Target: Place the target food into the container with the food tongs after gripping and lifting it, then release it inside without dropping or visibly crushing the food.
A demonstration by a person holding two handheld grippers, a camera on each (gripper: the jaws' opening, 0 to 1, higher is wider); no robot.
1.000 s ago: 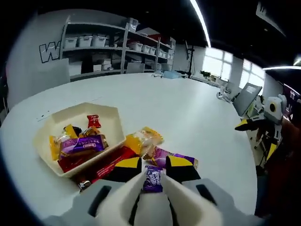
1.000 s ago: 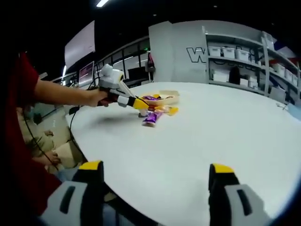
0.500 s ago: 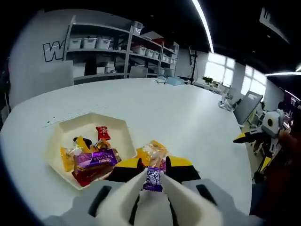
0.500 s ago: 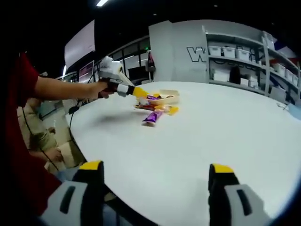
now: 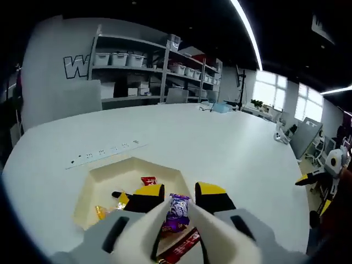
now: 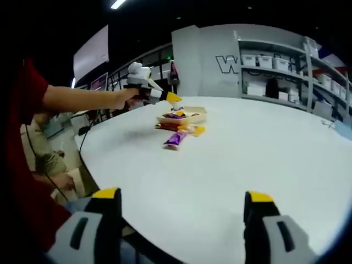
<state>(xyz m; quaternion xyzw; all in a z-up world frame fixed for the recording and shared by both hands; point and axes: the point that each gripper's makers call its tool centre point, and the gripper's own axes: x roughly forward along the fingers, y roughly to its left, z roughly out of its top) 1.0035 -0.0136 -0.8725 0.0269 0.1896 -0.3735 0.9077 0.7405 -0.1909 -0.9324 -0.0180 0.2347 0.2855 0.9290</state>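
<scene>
My left gripper (image 5: 178,193) is shut on a small purple wrapped candy (image 5: 176,212) and holds it up over the cream hexagonal container (image 5: 103,177). Inside the container lie a red candy (image 5: 148,180) and yellow-wrapped sweets (image 5: 103,210). In the right gripper view, a hand holds the left gripper (image 6: 171,98) just above the container (image 6: 193,116) across the table. My right gripper (image 6: 182,199) stands open low over the table's near edge, with nothing between its jaws.
A long purple packet (image 6: 174,138), a yellow snack (image 6: 196,130) and a red wrapper (image 6: 164,126) lie on the white round table (image 6: 264,154) beside the container. The red wrapper (image 5: 183,248) shows under my left jaws. Shelves with bins line the back wall.
My left gripper has risen with the purple candy and moved from beside the loose packets to above the container. The right gripper has stayed where it was, open.
</scene>
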